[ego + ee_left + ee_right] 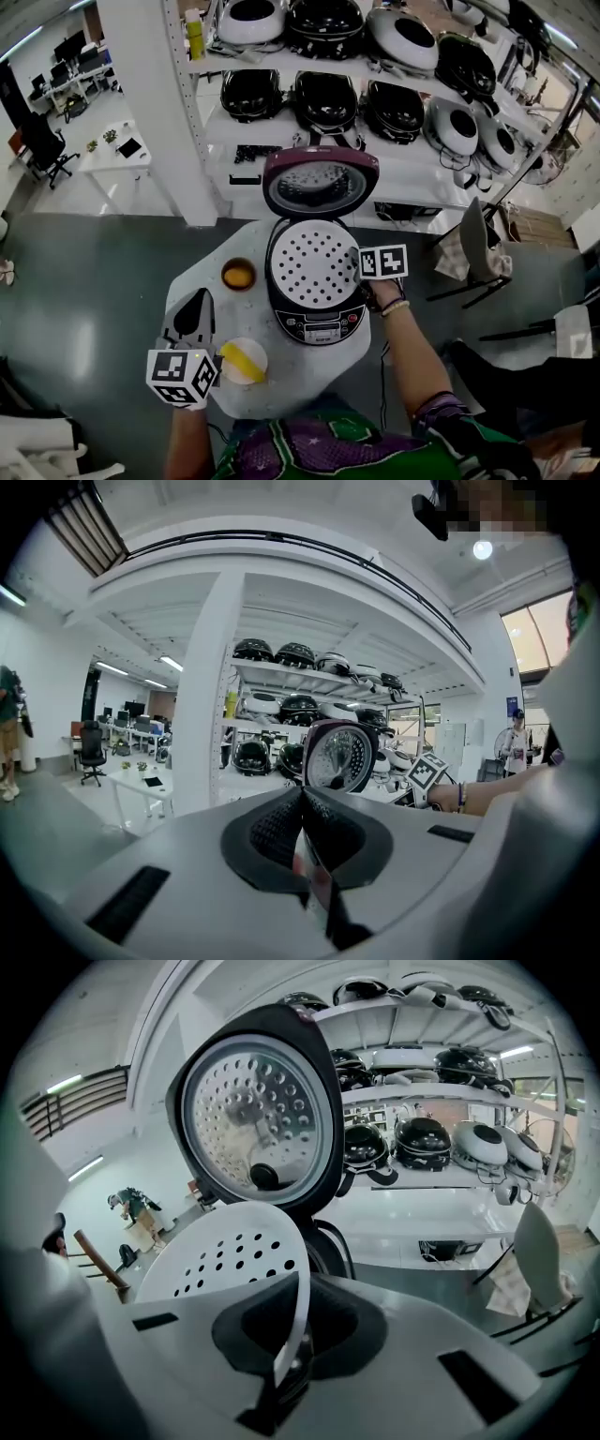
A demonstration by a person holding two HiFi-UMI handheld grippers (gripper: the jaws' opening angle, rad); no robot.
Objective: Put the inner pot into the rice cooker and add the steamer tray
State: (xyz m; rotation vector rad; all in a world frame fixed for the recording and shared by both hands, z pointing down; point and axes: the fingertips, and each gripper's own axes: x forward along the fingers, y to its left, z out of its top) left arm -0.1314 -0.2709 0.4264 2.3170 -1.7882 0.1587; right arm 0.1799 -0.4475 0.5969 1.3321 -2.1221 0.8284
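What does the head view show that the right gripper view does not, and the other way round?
Only the head view: the left tongs, a small orange cup, a white bowl, the cooker's control panel. Only the right gripper view: the right tongs shut on the rim of the steamer tray. Both: that tray, the open lid, the shelves.
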